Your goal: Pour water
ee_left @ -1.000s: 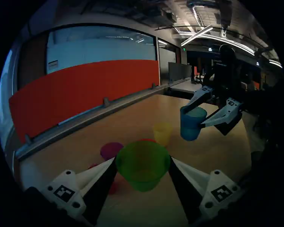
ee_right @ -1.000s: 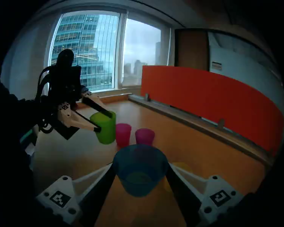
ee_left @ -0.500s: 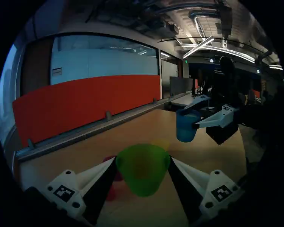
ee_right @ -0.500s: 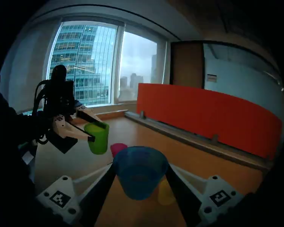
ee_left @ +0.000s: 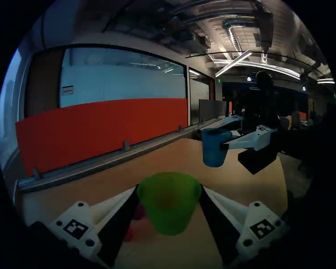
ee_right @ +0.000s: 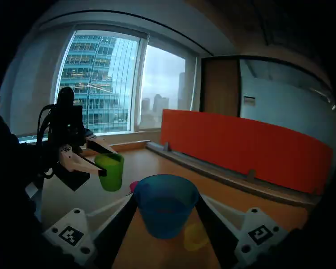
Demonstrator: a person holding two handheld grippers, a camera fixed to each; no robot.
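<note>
My left gripper (ee_left: 169,207) is shut on a green cup (ee_left: 169,201), held upright in the air above the wooden table (ee_left: 239,179). The same green cup (ee_right: 109,171) hangs at the left of the right gripper view, held by the left gripper (ee_right: 103,163). My right gripper (ee_right: 166,210) is shut on a blue cup (ee_right: 166,204), also upright and lifted. In the left gripper view that blue cup (ee_left: 214,147) hangs at upper right, in the right gripper (ee_left: 221,138). What the cups hold is unclear.
On the table below lie a yellow cup (ee_right: 195,235) and a pink cup (ee_right: 133,185), partly hidden behind the held cups. A red partition (ee_left: 101,125) with a metal rail runs along the table's far side. Large windows (ee_right: 105,85) stand behind the left gripper.
Both grippers have risen with their cups, so the table and the cups on it have dropped lower in both views. The two held cups stay upright and apart.
</note>
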